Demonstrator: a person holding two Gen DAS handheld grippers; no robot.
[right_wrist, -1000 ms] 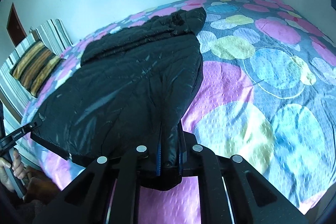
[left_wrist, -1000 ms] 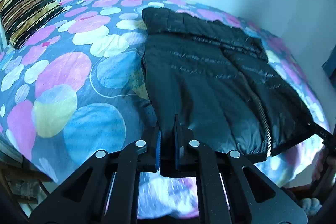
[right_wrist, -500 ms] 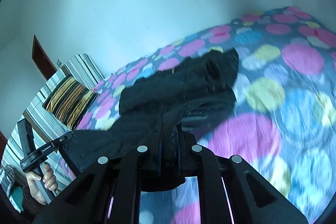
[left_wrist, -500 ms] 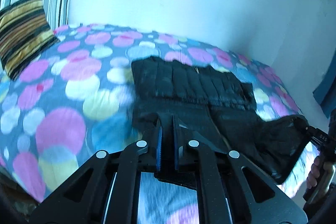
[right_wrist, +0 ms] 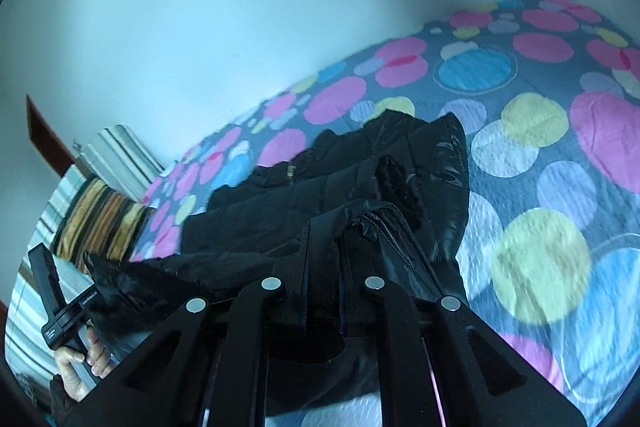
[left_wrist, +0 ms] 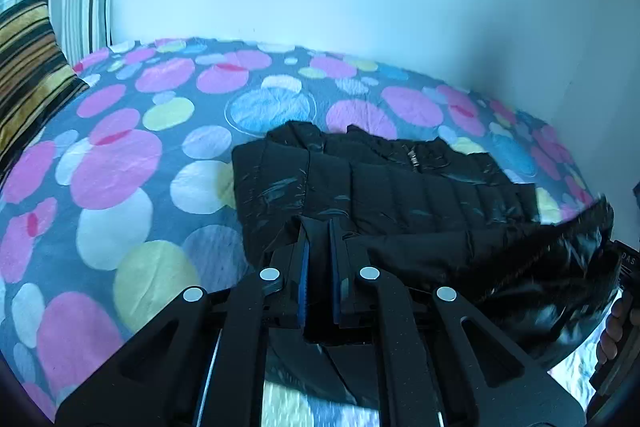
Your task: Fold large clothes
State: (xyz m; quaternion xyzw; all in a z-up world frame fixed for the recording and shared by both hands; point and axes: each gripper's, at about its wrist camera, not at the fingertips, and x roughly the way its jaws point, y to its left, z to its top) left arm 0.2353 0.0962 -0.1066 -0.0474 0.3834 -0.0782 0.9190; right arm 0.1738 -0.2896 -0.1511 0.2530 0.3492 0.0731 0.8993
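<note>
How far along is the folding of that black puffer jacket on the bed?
Partly done: the black quilted puffer jacket lies narrowed on the spotted bedspread, collar end flat. In hand: the left gripper and right gripper each pinch a hem corner, lifted over the body. Left: lay the hem on the collar end and release.

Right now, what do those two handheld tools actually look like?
Both match: the left tool and right tool have black angular linkage arms with round silver rivets and blue-lined fingers. The right view shows the left one's black pistol-style handle with small white lettering.
</note>
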